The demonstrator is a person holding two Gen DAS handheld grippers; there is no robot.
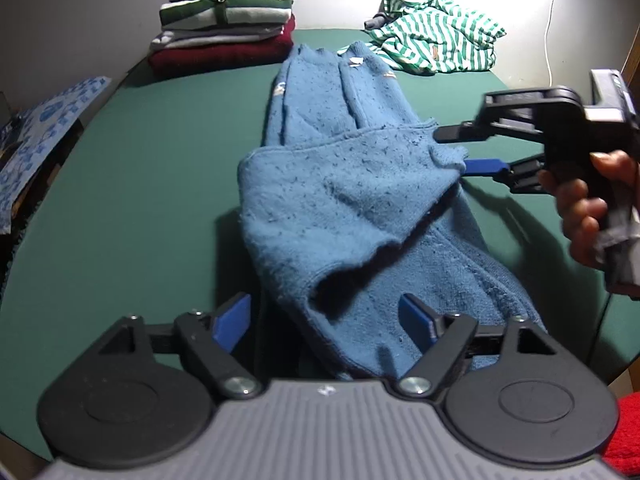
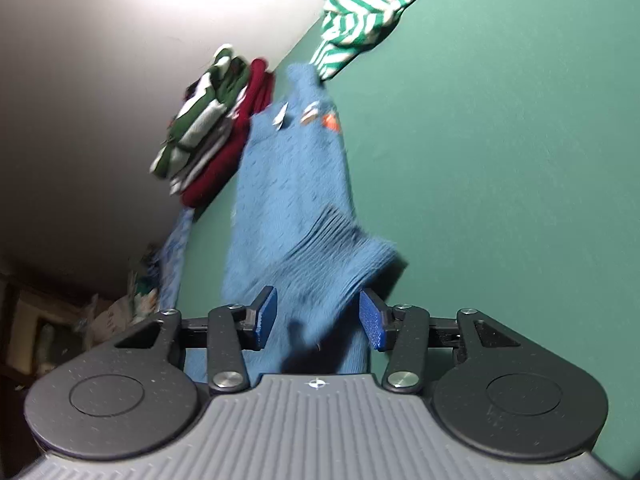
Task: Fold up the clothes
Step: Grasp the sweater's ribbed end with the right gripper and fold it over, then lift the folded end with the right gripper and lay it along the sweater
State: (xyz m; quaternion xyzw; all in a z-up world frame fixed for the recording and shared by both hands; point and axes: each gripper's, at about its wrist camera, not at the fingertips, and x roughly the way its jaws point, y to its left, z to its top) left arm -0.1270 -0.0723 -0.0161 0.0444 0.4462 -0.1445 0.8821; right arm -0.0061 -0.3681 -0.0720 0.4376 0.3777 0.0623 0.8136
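Note:
A blue knit sweater (image 1: 340, 200) lies lengthwise on the green table (image 1: 152, 168), its near part folded back over itself. My left gripper (image 1: 326, 324) is open, its blue pads on either side of the sweater's near folded edge. My right gripper (image 1: 460, 152) reaches in from the right, jaws apart around a corner of the folded layer. In the right wrist view the right gripper (image 2: 318, 318) is open with the sweater's ribbed cuff (image 2: 336, 248) between its pads, and the sweater (image 2: 292, 168) stretches away beyond it.
A stack of folded clothes (image 1: 224, 36) sits at the back left of the table. A crumpled green-and-white striped shirt (image 1: 436, 32) lies at the back right. A blue patterned cloth (image 1: 44, 128) is off the left edge. Something red (image 1: 626, 436) shows at the lower right.

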